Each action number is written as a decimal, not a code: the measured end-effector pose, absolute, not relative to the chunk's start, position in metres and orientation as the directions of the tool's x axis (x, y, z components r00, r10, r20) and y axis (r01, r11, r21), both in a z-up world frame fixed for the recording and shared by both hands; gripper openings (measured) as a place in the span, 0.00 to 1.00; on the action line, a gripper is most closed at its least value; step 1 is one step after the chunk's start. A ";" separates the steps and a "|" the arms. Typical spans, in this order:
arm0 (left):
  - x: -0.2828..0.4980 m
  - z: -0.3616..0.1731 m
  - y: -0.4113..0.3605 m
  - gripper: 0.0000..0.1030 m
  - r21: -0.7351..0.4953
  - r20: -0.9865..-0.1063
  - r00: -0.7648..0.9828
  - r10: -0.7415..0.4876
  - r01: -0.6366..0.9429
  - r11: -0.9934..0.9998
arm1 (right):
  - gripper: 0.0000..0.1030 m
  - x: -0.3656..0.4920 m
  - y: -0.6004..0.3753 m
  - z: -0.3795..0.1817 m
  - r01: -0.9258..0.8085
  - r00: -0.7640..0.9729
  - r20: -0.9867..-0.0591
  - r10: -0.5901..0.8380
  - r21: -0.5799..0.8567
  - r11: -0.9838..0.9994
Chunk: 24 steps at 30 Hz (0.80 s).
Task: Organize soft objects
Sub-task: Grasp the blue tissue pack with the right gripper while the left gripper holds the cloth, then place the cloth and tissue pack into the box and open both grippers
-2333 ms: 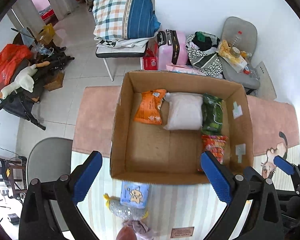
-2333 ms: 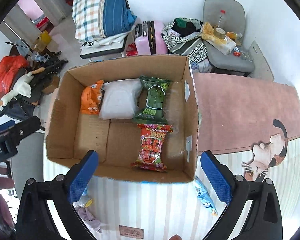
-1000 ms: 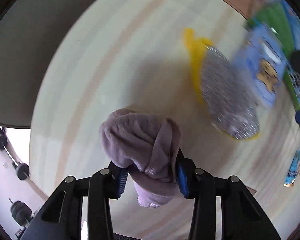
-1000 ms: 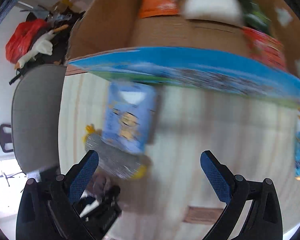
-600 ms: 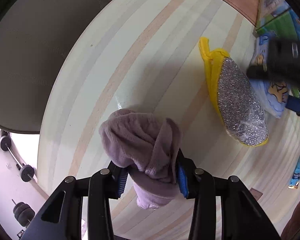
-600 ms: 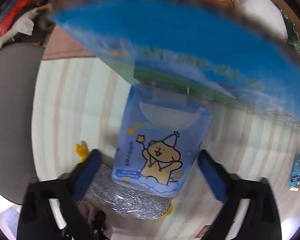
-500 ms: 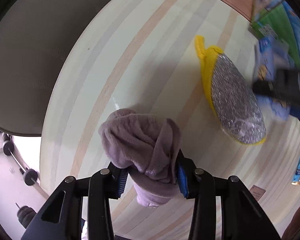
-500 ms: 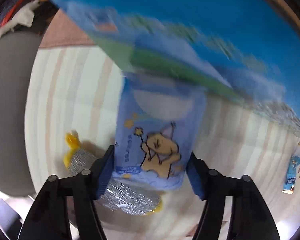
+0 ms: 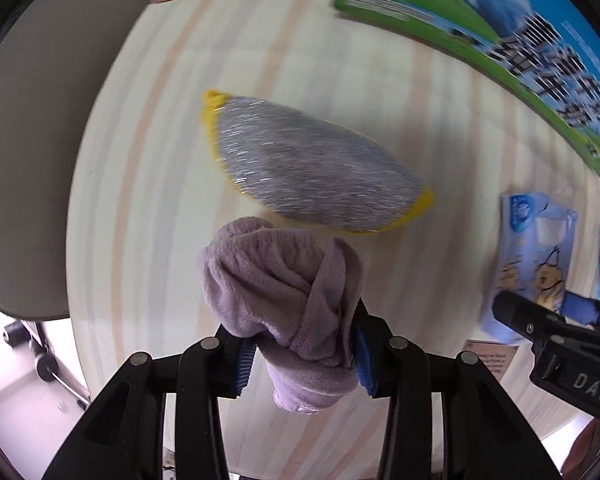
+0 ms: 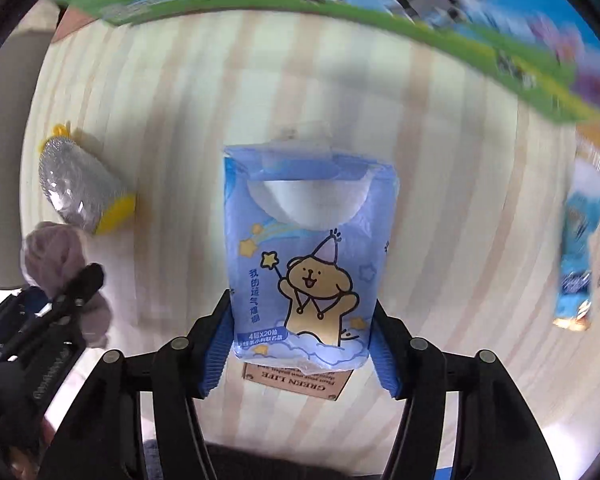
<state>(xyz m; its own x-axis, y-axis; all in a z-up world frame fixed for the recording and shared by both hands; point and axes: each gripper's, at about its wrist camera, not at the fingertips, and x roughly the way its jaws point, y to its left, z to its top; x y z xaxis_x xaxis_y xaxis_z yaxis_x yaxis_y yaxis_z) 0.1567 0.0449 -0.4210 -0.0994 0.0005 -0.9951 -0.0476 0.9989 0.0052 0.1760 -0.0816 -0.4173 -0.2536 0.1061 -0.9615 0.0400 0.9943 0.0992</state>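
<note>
My left gripper (image 9: pixel 304 354) was clamped on a bunched purple cloth (image 9: pixel 284 280) above the striped table (image 9: pixel 148 160), near a silver-and-yellow scrubber (image 9: pixel 308 168). My right gripper (image 10: pixel 300 354) squeezed a blue tissue pack (image 10: pixel 306 248) at its lower end, just before the box wall (image 10: pixel 340 4).

Open striped bench (image 9: pixel 148 168) left of the silver scrubber (image 9: pixel 312 168), so room there. Scrubber sits just ahead of the purple cloth (image 9: pixel 284 280); printed box wall (image 10: pixel 340 4) blocks the far side, small blue packet (image 10: pixel 576 264) off right
</note>
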 end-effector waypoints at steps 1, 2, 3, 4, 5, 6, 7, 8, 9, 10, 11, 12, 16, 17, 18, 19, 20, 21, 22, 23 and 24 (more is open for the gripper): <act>0.158 -0.422 0.040 0.37 0.007 -0.995 -0.098 0.003 -0.036 0.999 | 0.76 0.177 -0.087 -0.416 0.061 -0.244 -0.962 0.119 0.108 0.992; 0.160 -0.422 0.035 0.37 0.012 -0.995 -0.097 0.010 -0.024 1.000 | 0.79 0.179 -0.089 -0.415 0.080 -0.229 -0.965 0.127 0.111 0.991; 0.163 -0.421 0.032 0.37 0.014 -0.995 -0.096 0.012 -0.017 1.000 | 0.79 0.183 -0.090 -0.414 0.091 -0.215 -0.968 0.132 0.115 0.989; 0.169 -0.417 0.030 0.37 0.016 -0.995 -0.095 0.014 -0.012 1.000 | 0.79 0.187 -0.090 -0.415 0.096 -0.211 -0.970 0.119 0.101 0.990; 0.172 -0.416 0.027 0.37 0.020 -0.995 -0.096 0.019 -0.008 1.000 | 0.79 0.192 -0.096 -0.416 0.104 -0.218 -0.971 0.101 0.080 0.991; 0.173 -0.415 0.025 0.37 0.019 -0.995 -0.094 0.019 -0.005 1.000 | 0.79 0.194 -0.095 -0.418 0.112 -0.222 -0.970 0.103 0.079 0.991; 0.175 -0.412 0.024 0.37 0.017 -0.996 -0.089 0.017 -0.002 1.000 | 0.77 0.191 -0.095 -0.421 0.117 -0.225 -0.969 0.107 0.082 0.990; 0.176 -0.407 0.024 0.37 0.020 -0.997 -0.079 0.020 0.005 1.000 | 0.69 0.193 -0.093 -0.422 0.108 -0.227 -0.971 0.080 0.056 0.993; 0.176 -0.402 0.024 0.37 0.019 -0.997 -0.070 0.020 0.011 1.000 | 0.63 0.191 -0.092 -0.421 0.094 -0.212 -0.976 0.057 0.038 0.995; 0.176 -0.392 0.030 0.37 0.013 -0.998 -0.060 0.013 0.015 1.000 | 0.53 0.189 -0.091 -0.417 0.084 -0.201 -0.978 0.058 0.041 0.996; 0.174 -0.379 0.030 0.37 -0.001 -0.999 -0.044 0.000 0.019 1.000 | 0.49 0.187 -0.090 -0.413 0.082 -0.201 -0.977 0.065 0.050 0.995; 0.175 -0.366 0.029 0.37 -0.015 -0.999 -0.030 -0.014 0.024 1.000 | 0.48 0.184 -0.083 -0.409 0.083 -0.199 -0.977 0.079 0.063 0.995; 0.190 -0.304 0.021 0.37 -0.080 -0.995 0.050 -0.083 0.056 0.995 | 0.47 0.185 -0.090 -0.368 0.085 -0.147 -0.979 0.140 0.128 0.988; 0.197 -0.285 0.017 0.37 -0.107 -0.991 0.075 -0.112 0.070 0.992 | 0.47 0.187 -0.093 -0.353 0.086 -0.125 -0.979 0.160 0.150 0.985; 0.205 -0.267 0.014 0.37 -0.130 -0.986 0.098 -0.138 0.084 0.988 | 0.47 0.187 -0.099 -0.339 0.086 -0.106 -0.977 0.183 0.175 0.981; 0.213 -0.249 0.013 0.37 -0.151 -0.979 0.121 -0.163 0.102 0.983 | 0.47 0.187 -0.102 -0.322 0.084 -0.083 -0.975 0.207 0.200 0.976; 0.226 -0.228 0.011 0.37 -0.169 -0.973 0.139 -0.185 0.121 0.978 | 0.47 0.189 -0.107 -0.301 0.083 -0.052 -0.972 0.228 0.223 0.971; 0.236 -0.214 0.012 0.37 -0.189 -0.966 0.153 -0.209 0.137 0.972 | 0.47 0.191 -0.110 -0.284 0.080 -0.023 -0.969 0.247 0.244 0.966; 0.243 -0.205 0.013 0.37 -0.208 -0.959 0.161 -0.231 0.150 0.967 | 0.47 0.195 -0.114 -0.265 0.077 0.009 -0.964 0.264 0.264 0.961; 0.257 -0.193 0.009 0.37 -0.220 -0.953 0.170 -0.250 0.173 0.960 | 0.47 0.200 -0.121 -0.244 0.078 0.048 -0.959 0.279 0.282 0.956; 0.273 -0.183 0.005 0.37 -0.220 -0.951 0.178 -0.254 0.191 0.957 | 0.47 0.206 -0.131 -0.226 0.080 0.076 -0.954 0.291 0.297 0.952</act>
